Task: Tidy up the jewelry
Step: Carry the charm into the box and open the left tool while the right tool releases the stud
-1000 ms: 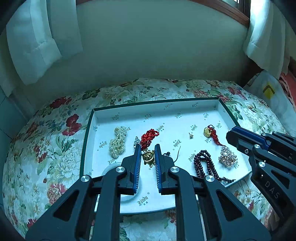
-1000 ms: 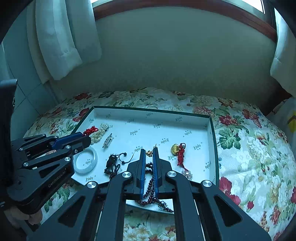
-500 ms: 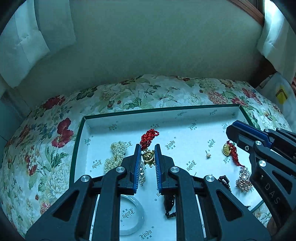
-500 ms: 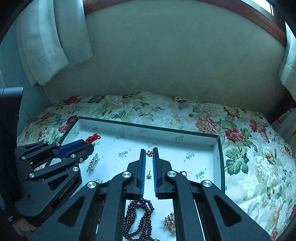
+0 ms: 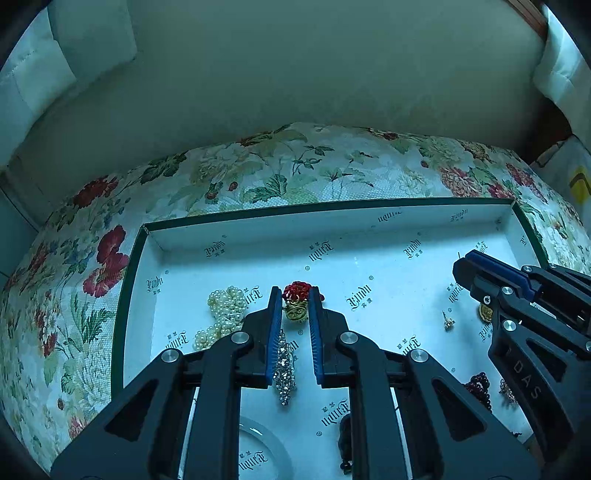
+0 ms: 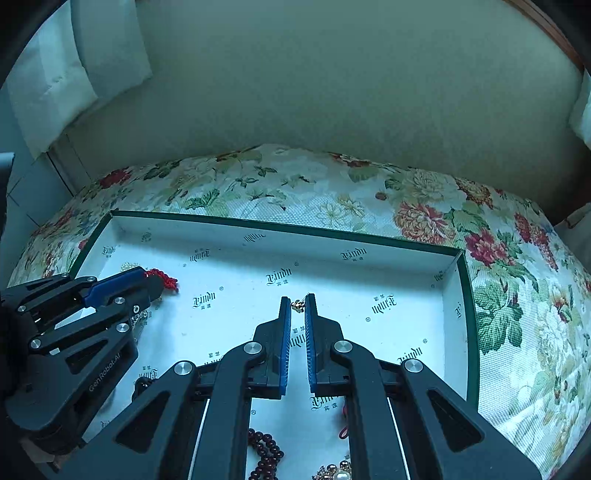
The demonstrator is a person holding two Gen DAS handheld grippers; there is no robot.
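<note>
Your left gripper (image 5: 294,295) is clamped on the gold pendant with red knotted cord (image 5: 295,301), over the white shallow box (image 5: 369,229) left of middle. Your right gripper (image 6: 297,301) pinches a tiny gold earring (image 6: 297,305), further right.

Plain pale wall (image 5: 325,74) fills the far side, dim with a greenish cast. White curtains (image 6: 74,62) hang at both upper corners, and a strip of brown wood trim (image 6: 546,29), perhaps a window sill, runs along the top right. Below, a flowered cloth (image 5: 295,173) covers the surface against the wall.
</note>
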